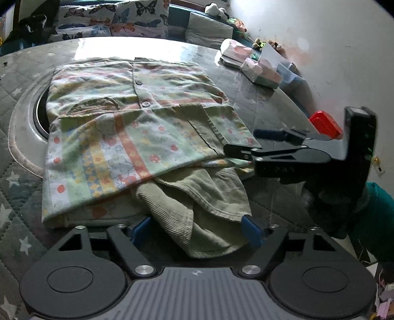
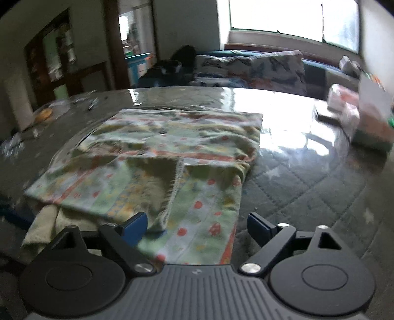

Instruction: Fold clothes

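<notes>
**Shirt half folded on the table, both grippers spread**

A patterned shirt [image 1: 138,118] with stripes, small flowers and buttons lies on a glossy round table [image 1: 258,98]. Its printed part is folded into a rough rectangle; a plain green sleeve [image 1: 197,204] with a ribbed cuff spills out from under the near edge, toward the left wrist camera.

The left gripper [image 1: 194,231] sits low at that near edge with its jaws spread wide. The green sleeve lies between the blue pads [image 1: 140,231], but the pads do not press on it.

The right gripper [image 2: 197,226] is at the shirt's right side. In the left wrist view it shows as a black tool [image 1: 246,150] with its tips at the folded edge of the cloth, beside a red object [image 1: 325,124]. In its own view the jaws stand wide apart, with a corner of the printed cloth lying between the blue pads [image 2: 135,227] and nothing pinched. That view is blurred.

At the table's far right are some boxes [image 1: 261,69]. Beyond the table is a sofa with butterfly cushions [image 1: 115,19].
</notes>
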